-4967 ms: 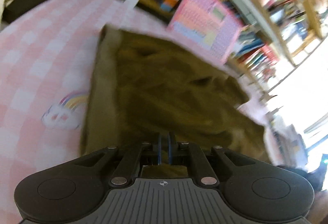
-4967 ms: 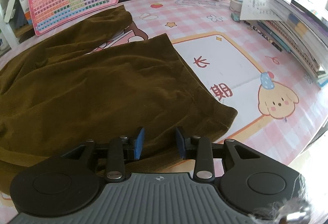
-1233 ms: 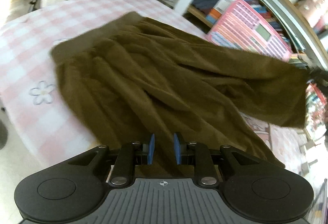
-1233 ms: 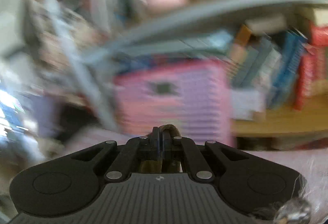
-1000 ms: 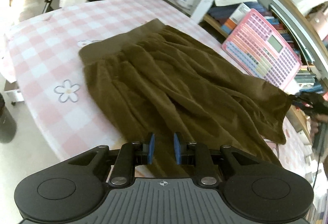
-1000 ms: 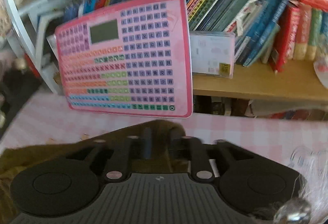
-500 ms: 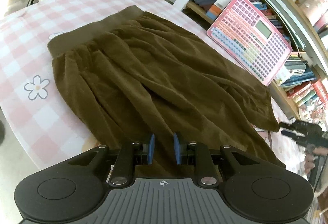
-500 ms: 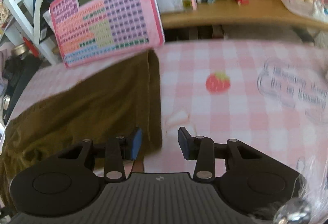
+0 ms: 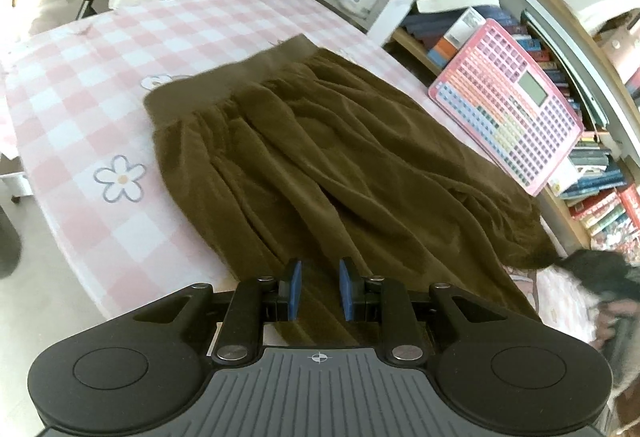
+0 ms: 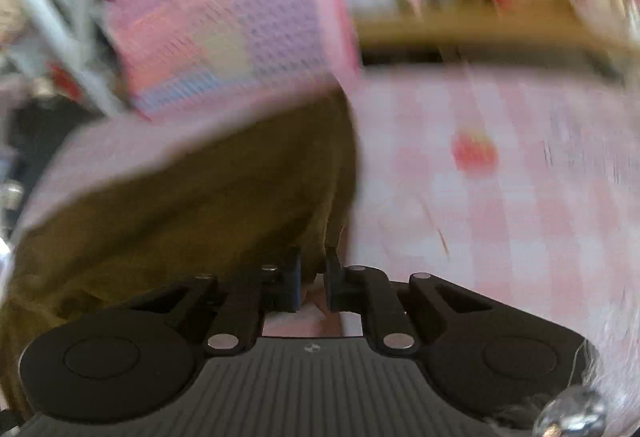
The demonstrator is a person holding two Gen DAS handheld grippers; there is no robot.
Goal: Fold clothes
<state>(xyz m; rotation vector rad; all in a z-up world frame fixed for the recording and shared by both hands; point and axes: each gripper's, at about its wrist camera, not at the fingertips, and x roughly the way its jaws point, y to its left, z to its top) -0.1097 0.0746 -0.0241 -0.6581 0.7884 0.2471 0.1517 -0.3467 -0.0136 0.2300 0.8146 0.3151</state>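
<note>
- The right gripper point(image 10: 312, 283) has its jaws closing; the skirt's point(image 9: 340, 165) hem corner lies just ahead and left of them, nothing yet pinched.
- The left gripper point(image 9: 319, 291) stands slightly apart over the skirt's near hem, gripping nothing visibly.
- The skirt's long axis runs from hem to waistband point(image 9: 224, 83), away from both grippers.
- Olive-brown, pleated, spread flat on the pink checked tablecloth point(image 9: 80, 105).

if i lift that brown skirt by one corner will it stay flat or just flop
The skirt will probably flop: it lies in soft gathers and folds across the checked cloth, so it looks limp. Its elastic-looking waistband seems thicker and may hang as the heavier end. The fabric looks velvety rather than slick, so it likely drags instead of sliding.
</note>
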